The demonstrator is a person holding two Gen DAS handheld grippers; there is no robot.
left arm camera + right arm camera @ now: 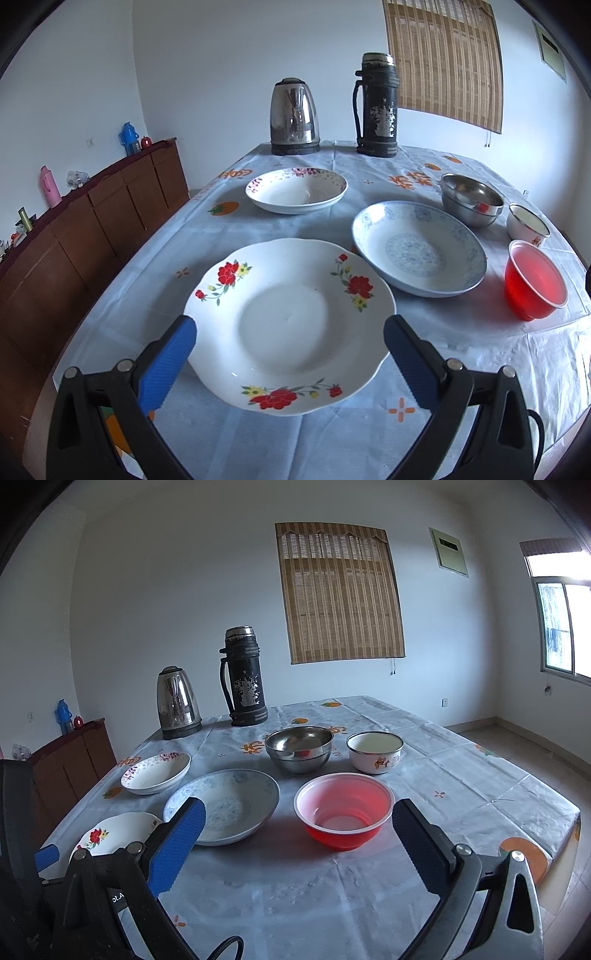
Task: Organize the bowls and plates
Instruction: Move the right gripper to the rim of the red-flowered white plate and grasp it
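Both grippers hang released: the left gripper (pixel 290 334) spans the flowered plate (pixel 290 325), seemingly not touching; the right gripper (pixel 299 818) faces the red bowl (pixel 343 810) on the bench (pixel 461 786).

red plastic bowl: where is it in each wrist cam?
Left wrist: red plastic bowl at the far right edge, right of the blue-patterned plate, well outside the open left gripper.
Right wrist: red plastic bowl low centre, just ahead of the open right gripper, between its fingers.
Shared landmark: the steel bowl sits directly behind it in both views.
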